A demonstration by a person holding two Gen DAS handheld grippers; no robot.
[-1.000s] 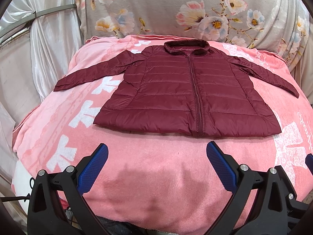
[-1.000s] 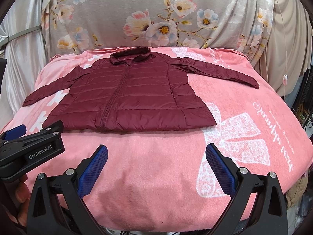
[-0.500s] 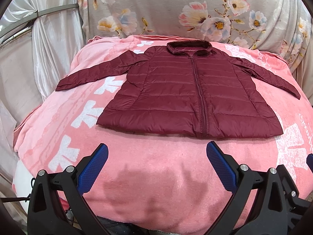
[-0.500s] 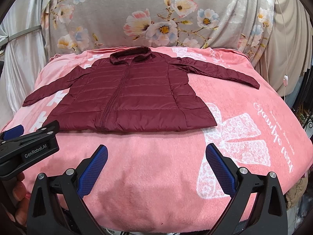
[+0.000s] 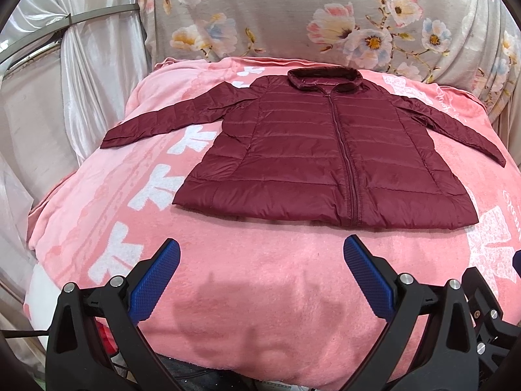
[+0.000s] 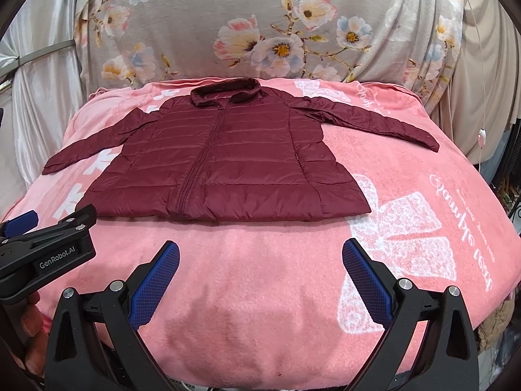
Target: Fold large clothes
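Hovering: left gripper [image 5: 260, 260] and right gripper [image 6: 260, 260] are both gaping wide, empty, short of the hem | jacket [image 5: 329, 156] is lying flat, zipped, sleeves spread on the blanket [image 5: 260, 293] | risk: slick quilted shell is likely slipping from a shallow pinch; pads may be snagging blanket too

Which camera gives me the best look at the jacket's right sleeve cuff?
The right wrist view: the right sleeve cuff lies in full view on the pink blanket. In the left wrist view, the same cuff sits at the frame's distorted edge.
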